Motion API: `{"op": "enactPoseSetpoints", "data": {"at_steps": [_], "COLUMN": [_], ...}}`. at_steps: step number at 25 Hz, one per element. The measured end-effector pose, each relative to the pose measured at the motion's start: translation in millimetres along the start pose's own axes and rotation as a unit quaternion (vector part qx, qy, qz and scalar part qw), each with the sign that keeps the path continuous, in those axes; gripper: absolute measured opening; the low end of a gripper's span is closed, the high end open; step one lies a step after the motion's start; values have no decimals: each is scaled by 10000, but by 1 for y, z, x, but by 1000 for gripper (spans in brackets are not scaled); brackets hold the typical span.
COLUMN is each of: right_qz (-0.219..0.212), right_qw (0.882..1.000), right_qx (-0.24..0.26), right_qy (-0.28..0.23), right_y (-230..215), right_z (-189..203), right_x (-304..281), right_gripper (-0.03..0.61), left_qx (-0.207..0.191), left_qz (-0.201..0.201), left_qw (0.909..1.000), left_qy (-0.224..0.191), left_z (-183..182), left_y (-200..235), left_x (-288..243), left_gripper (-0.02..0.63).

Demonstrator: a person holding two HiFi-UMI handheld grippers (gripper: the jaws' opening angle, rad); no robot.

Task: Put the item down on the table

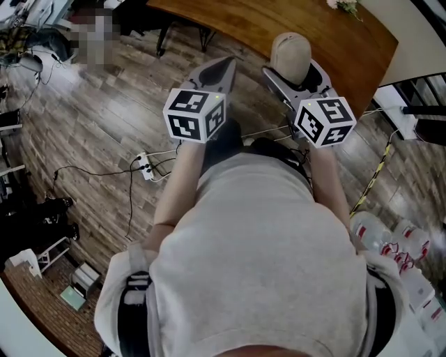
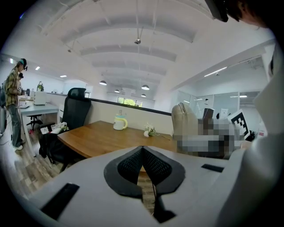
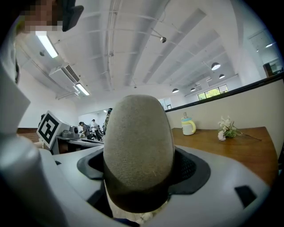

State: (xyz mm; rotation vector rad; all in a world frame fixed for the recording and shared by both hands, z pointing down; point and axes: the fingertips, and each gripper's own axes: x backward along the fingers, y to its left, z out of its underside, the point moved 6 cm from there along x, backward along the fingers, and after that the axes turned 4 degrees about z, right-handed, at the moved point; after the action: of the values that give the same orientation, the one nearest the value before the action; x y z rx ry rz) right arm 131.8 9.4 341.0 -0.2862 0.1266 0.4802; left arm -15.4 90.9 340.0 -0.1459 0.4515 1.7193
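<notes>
A beige, egg-shaped slipper-like item (image 3: 138,146) sits clamped between the jaws of my right gripper (image 3: 138,175), its rounded end up; the same item (image 1: 290,56) shows in the head view over the near edge of the brown wooden table (image 1: 279,21). It also appears beside me in the left gripper view, item (image 2: 184,126). My left gripper (image 2: 142,156) is shut with nothing between its black pads (image 2: 128,168), and the left gripper (image 1: 221,70) hangs over the floor short of the table.
On the table stand a white mug with a yellow handle (image 2: 119,122) and a small white flower sprig (image 2: 149,131). A black office chair (image 2: 75,113) is at the table's left end. Cables and a power strip (image 1: 146,167) lie on the wood floor. A person (image 2: 13,102) stands at a far desk.
</notes>
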Motion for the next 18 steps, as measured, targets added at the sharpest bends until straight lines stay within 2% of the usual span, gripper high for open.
{"op": "enactPoseSetpoints", "data": {"at_steps": [6, 18], "right_qz": [151, 840], "right_qw": [9999, 9963], "right_qx": [-63, -148], "right_qy": [-4, 48], "right_y": [-13, -57], "right_z": [-1, -15], "right_x": [-12, -64], "right_gripper": [411, 411], "left_qx": [36, -64], "left_qz": [153, 949], "left_qw": [9998, 9951], "left_qy": [94, 267], "left_z": [-4, -40], "left_y": [15, 61], "left_x": [-24, -113], "left_gripper": [11, 11]}}
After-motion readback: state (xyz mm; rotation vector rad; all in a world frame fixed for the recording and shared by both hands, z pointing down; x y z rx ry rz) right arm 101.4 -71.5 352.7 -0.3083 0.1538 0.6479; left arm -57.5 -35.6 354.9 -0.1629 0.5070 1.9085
